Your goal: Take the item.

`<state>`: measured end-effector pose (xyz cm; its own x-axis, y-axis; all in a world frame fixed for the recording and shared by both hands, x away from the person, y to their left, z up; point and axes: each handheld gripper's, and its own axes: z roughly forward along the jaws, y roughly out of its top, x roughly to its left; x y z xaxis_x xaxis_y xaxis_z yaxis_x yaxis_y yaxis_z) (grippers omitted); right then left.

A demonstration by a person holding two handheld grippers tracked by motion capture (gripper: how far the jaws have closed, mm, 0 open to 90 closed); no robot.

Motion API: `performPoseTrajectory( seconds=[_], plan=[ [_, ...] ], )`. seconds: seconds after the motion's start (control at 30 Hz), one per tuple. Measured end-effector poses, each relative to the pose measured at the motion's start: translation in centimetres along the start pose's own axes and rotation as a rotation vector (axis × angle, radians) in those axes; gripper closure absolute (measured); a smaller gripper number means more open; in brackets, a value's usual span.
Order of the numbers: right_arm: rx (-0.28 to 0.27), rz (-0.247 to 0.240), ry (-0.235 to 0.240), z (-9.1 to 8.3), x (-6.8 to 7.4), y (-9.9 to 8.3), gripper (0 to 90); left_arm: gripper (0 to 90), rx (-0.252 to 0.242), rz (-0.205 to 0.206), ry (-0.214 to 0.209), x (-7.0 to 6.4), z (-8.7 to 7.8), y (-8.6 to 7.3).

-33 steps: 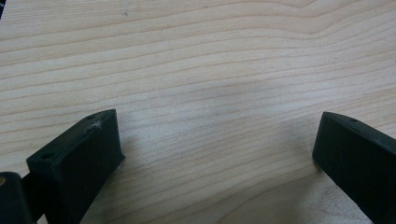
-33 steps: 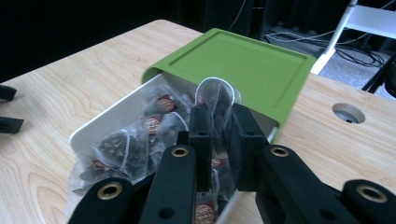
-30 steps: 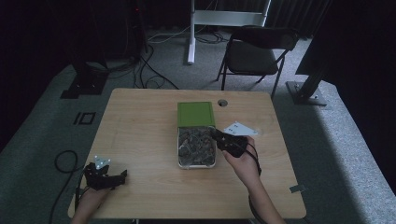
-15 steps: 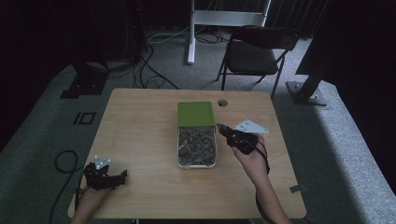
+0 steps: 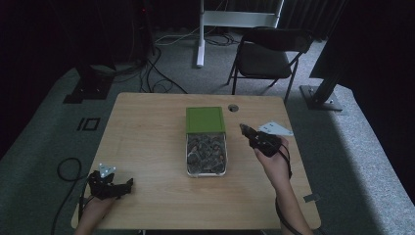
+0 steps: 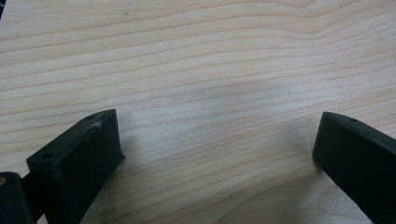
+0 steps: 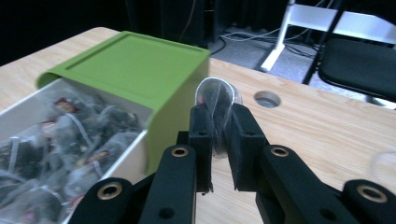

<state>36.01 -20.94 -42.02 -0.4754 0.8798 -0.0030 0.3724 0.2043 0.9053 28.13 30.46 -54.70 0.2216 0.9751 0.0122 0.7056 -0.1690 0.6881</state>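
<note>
The desk (image 5: pixel 147 147) is a light wooden top with a round cable hole (image 5: pixel 233 107) near its far edge. A box with a green lid (image 5: pixel 205 119) stands at the middle of the desk, long axis running from far edge to near edge; the lid covers the far half, and the open white tray (image 5: pixel 189 159) toward the near edge is packed with dark tea bags (image 5: pixel 205 149).

The right gripper (image 5: pixel 246 130) is held above the desk just to the right of the box, level with the seam between lid and open tray, jaws pointing toward the far left. The right gripper view shows the jaws closed on a single tea bag (image 7: pixel 216 100). The bag stands upright between the two pads, long axis running along the jaws, its rounded translucent top projecting past the jaw tips toward the far edge. It is clear of the tray and sits just beside the lid's right corner. The high view does not resolve the bag; it does place the gripper relative to the box and desk edges.

The left gripper (image 5: pixel 129 183) rests at the near left corner of the desk, well apart from the box. The left gripper view shows its jaws spread wide over bare wood grain, with nothing between them.
</note>
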Motion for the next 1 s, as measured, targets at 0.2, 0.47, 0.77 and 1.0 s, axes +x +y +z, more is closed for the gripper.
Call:
performPoseTrajectory(
  seconds=[0.2, 0.47, 0.77, 1.0],
  plan=[
    [-0.015, 0.027, -0.032, -0.3, -1.6, -0.1, 81.0, 1.7, -0.002, -0.004, 0.000, 0.0, 0.0, 0.0],
    [-0.029, 0.061, -0.074, -0.7, -4.2, -0.1, 81.0, 1.7, 0.000, -0.001, 0.000, 0.0, 0.0, 0.0],
    [-0.043, 0.087, -0.116, -1.3, -6.3, 0.0, 80.9, 1.7, 0.000, -0.001, 0.000, 0.0, 0.0, 0.0],
    [-0.047, 0.116, -0.163, -1.3, -8.3, 0.1, 80.9, 1.7, 0.000, 0.000, 0.000, 0.0, 0.0, 0.0]
  ],
)
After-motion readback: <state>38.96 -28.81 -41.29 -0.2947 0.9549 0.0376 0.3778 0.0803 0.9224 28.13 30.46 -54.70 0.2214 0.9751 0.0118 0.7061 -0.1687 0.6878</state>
